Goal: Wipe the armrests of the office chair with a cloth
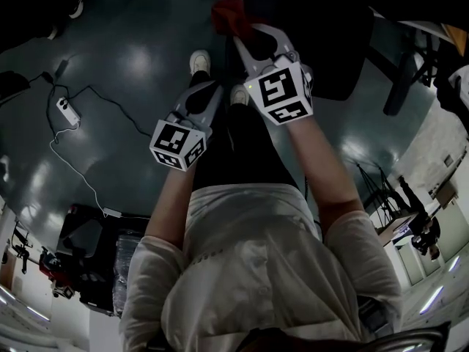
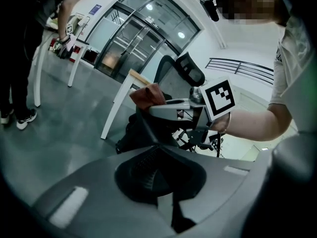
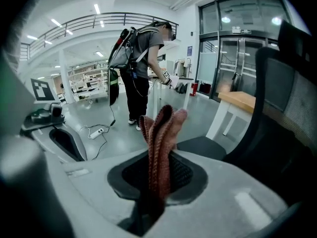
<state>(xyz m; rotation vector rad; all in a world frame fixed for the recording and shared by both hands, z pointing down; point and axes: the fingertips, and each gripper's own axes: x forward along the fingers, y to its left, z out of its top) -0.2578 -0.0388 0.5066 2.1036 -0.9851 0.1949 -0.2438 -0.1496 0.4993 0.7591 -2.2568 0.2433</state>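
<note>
Right tool (image 3: pixel 153 185), lower centre, pinched the folded red cloth (image 3: pixel 161 130), its free end protruding for wiping the office chair (image 3: pixel 277 108) at right. Left tool (image 2: pixel 166 182) was pressed together, empty.

Person wears a cream shirt (image 1: pixel 249 270) with loose sleeves (image 1: pixel 363 262) ending near the elbow, black trousers (image 1: pixel 234 152) and white shoes (image 1: pixel 199 59). Left gripper (image 1: pixel 204 90) and right gripper (image 1: pixel 248 34) have pale grey plastic bodies with dark ribbed pads (image 2: pixel 141 165). Each carries a white cube (image 1: pixel 178 144) with black square markers. A tiny green light sits beside the right cube.
</note>
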